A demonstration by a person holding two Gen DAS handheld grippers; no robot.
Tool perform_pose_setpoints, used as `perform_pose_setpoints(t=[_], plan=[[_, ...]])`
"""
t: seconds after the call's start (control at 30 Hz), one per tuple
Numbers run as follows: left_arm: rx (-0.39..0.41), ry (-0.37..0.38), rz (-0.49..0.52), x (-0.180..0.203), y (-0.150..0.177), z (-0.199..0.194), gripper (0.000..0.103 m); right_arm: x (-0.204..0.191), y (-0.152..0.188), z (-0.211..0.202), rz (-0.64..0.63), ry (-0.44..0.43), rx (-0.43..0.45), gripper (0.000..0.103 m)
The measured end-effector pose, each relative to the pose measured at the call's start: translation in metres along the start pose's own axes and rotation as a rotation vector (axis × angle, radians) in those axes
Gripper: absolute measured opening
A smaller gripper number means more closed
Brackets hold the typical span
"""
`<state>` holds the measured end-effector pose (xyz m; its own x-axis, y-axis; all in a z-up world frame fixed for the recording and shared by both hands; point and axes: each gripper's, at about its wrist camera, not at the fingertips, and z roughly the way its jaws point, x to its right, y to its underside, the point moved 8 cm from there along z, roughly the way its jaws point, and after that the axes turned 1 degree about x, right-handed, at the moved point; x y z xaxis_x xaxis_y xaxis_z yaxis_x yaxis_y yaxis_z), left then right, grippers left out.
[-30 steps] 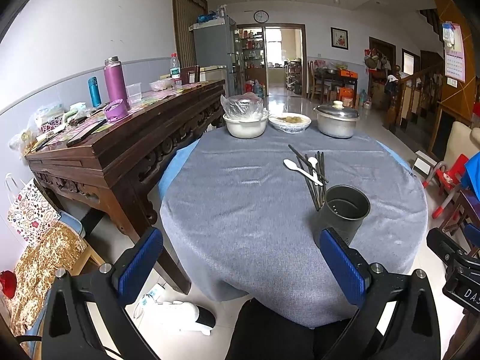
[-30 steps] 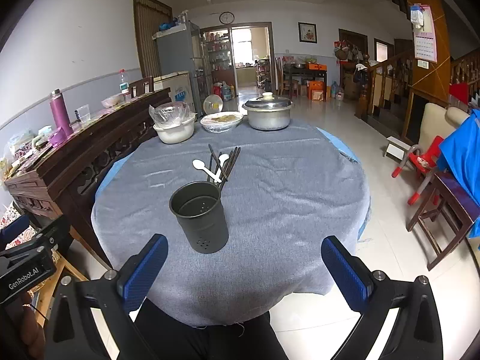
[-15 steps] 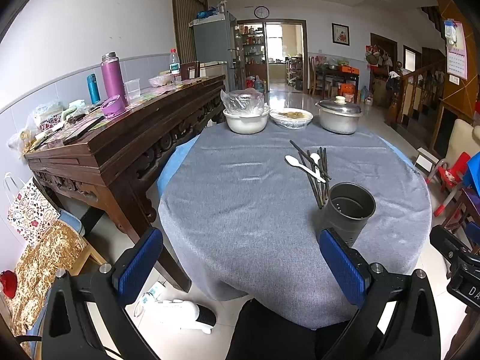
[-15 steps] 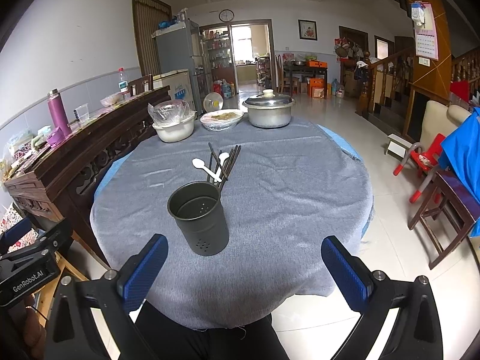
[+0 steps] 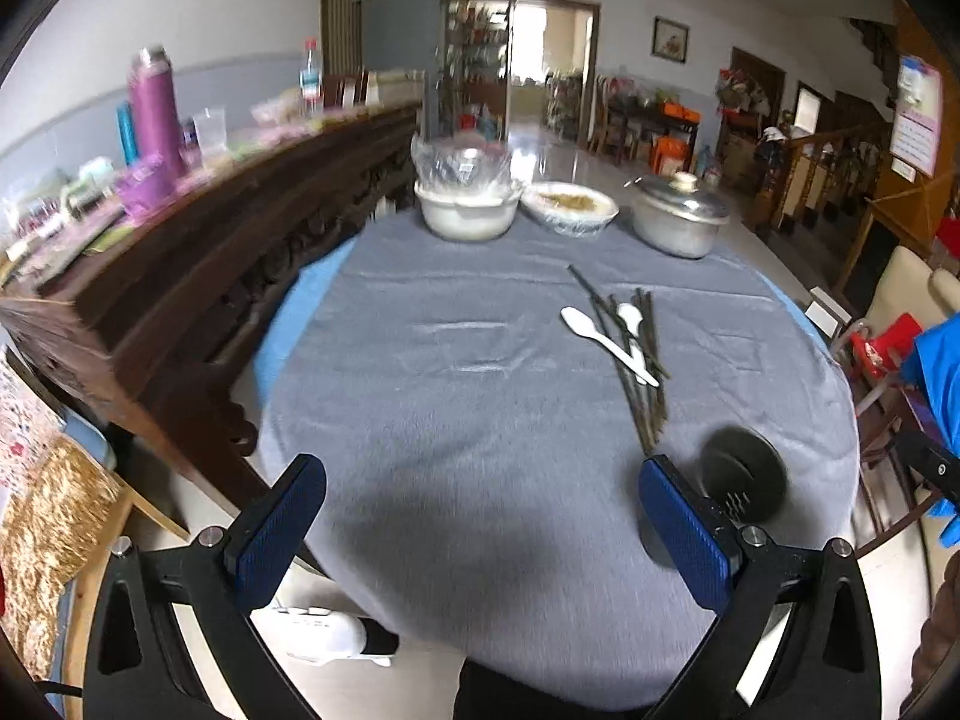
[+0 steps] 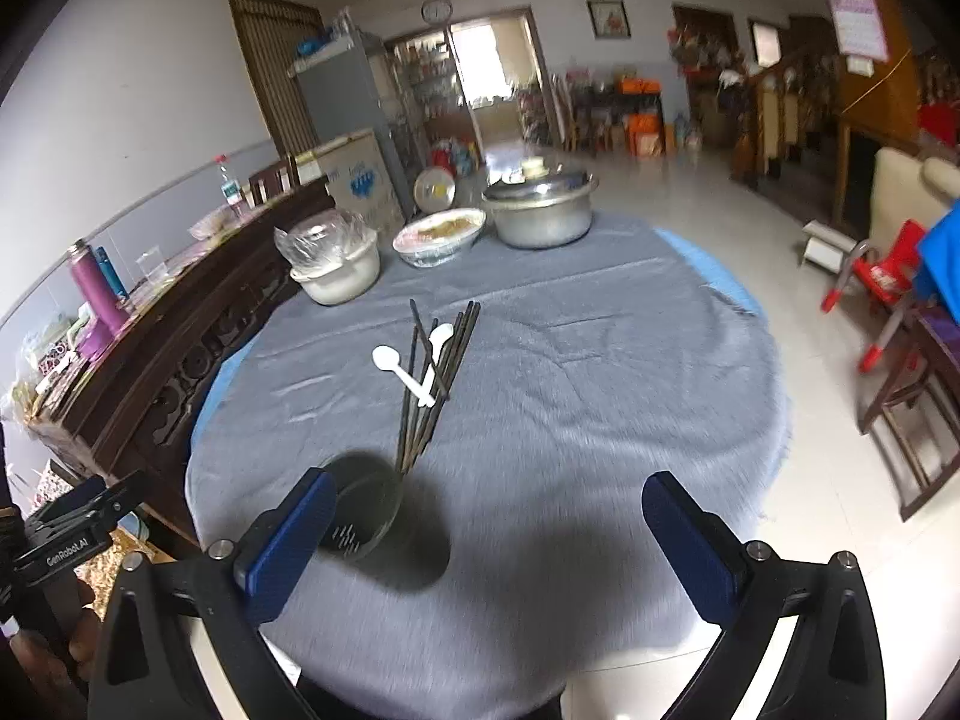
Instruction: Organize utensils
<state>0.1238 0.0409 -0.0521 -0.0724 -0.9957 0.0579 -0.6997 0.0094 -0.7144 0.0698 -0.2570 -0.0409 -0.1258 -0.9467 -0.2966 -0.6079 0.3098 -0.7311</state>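
Observation:
A dark metal utensil holder (image 5: 743,483) (image 6: 365,510) stands near the front of a round table with a grey cloth (image 5: 480,396) (image 6: 570,396). Behind it lies a bundle of dark chopsticks (image 5: 642,372) (image 6: 438,378) with two white plastic spoons (image 5: 606,342) (image 6: 402,369) across them. My left gripper (image 5: 480,522) is open and empty above the table's near left part, the holder just beyond its right finger. My right gripper (image 6: 486,540) is open and empty, the holder by its left finger.
A wrapped white bowl (image 5: 468,210), a covered dish (image 5: 570,207) and a lidded metal pot (image 5: 678,222) stand at the table's far edge. A dark wooden sideboard (image 5: 180,276) with bottles runs along the left. Chairs (image 6: 882,282) stand on the right.
Both grippers have moved forward and higher over the table, now looking down on the holder. The views are blurred by motion. Both stay open.

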Motion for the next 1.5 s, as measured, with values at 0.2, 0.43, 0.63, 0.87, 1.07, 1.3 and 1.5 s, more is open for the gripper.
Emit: perform_pose_setpoints(t=[0.2, 0.43, 0.63, 0.87, 1.07, 1.3, 1.5], plan=[[-0.134, 0.076, -0.046, 0.008, -0.028, 0.079, 0.103, -0.001, -0.055, 0.109, 0.014, -0.139, -0.142, 0.083], [-0.225, 0.129, -0.113, 0.020, -0.042, 0.153, 0.091, -0.056, -0.111, 0.256, -0.143, -0.187, -0.283, 0.070], [-0.283, 0.132, -0.148, 0.021, -0.050, 0.205, 0.091, -0.095, -0.124, 0.379, -0.198, -0.117, -0.415, 0.068], [-0.309, 0.149, -0.220, 0.024, -0.062, 0.249, 0.091, -0.102, -0.111, 0.443, -0.272, -0.008, -0.531, 0.052], [-0.335, 0.146, -0.235, 0.043, -0.071, 0.285, 0.091, -0.104, -0.101, 0.448, -0.370, 0.043, -0.537, 0.032], [-0.312, 0.114, -0.216, 0.059, -0.078, 0.301, 0.091, -0.095, -0.100, 0.442, -0.373, 0.036, -0.536, 0.007], [-0.246, 0.059, -0.111, 0.077, -0.084, 0.308, 0.048, -0.071, -0.114, 0.411, -0.277, -0.002, -0.464, 0.007]])
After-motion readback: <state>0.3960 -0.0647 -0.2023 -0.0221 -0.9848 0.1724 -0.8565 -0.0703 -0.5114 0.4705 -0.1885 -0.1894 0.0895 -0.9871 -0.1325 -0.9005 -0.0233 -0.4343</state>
